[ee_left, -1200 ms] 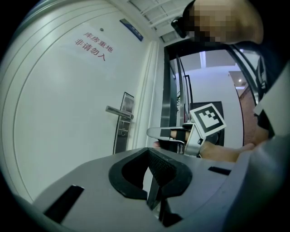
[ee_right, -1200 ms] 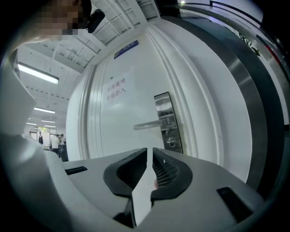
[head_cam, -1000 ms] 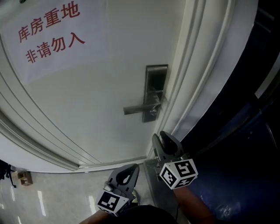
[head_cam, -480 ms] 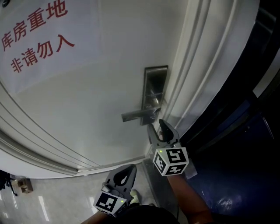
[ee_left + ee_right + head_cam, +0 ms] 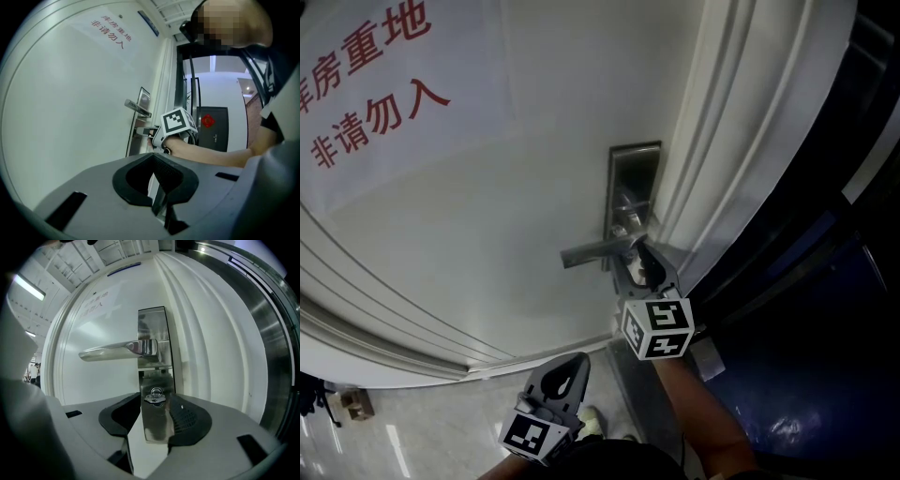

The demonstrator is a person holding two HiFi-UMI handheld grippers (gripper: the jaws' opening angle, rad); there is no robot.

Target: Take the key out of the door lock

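Key (image 5: 154,397) remains seated in the lock plate (image 5: 154,376) under the handle (image 5: 117,350), so extraction is not yet done. My right gripper (image 5: 639,269) is released, its jaws opening, with the key head between the pads but untouched. Remaining steps: clamp the key and withdraw it. My left gripper (image 5: 565,377) hangs low, jaws together and empty. Compared with a second ago, the right gripper has risen from below the lock to the plate.

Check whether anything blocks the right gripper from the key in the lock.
Nothing visible does. The key sits in the lock plate directly ahead of the right gripper, whose jaws are opening on either side of it without touching. The lever handle is above, clear of the approach.
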